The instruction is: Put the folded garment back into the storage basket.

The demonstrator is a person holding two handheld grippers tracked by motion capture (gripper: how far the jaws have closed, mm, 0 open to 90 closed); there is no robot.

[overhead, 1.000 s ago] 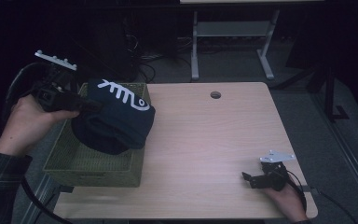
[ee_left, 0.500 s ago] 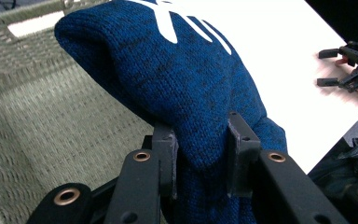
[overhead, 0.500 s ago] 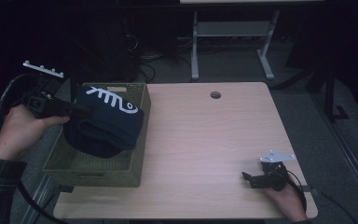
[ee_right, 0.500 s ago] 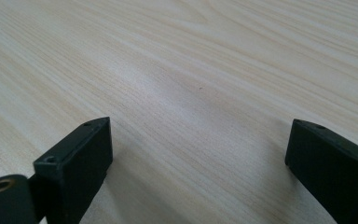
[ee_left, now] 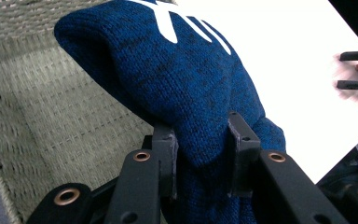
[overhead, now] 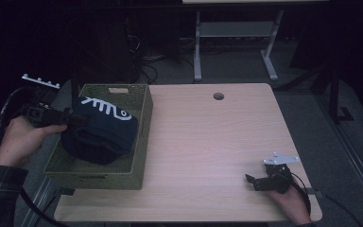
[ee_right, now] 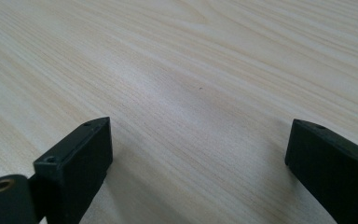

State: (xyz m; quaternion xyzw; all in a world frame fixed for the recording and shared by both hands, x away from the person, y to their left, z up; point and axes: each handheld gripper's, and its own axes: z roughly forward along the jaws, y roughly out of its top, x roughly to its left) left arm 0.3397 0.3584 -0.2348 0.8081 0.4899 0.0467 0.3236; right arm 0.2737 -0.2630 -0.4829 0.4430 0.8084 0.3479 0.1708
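Note:
A dark blue knitted hat [overhead: 101,130] with a white pattern lies inside the green woven basket [overhead: 142,137] at the table's left. My left gripper [overhead: 75,118] reaches in over the basket's left rim and is shut on the hat's edge. In the left gripper view the jaws pinch a fold of the hat [ee_left: 186,79], with the basket wall [ee_left: 37,107] behind. My right gripper [overhead: 251,182] rests on the table near the front right corner, open. Its two fingers [ee_right: 79,154] stand wide apart over bare wood.
The light wooden table [overhead: 208,142] has a round cable hole [overhead: 218,96] near its far edge. A white metal frame [overhead: 231,33] stands on the floor behind the table. Cables trail from both grippers.
My left gripper has moved left and down, lowering the blue hat from above the basket into it. The right gripper has stayed where it was.

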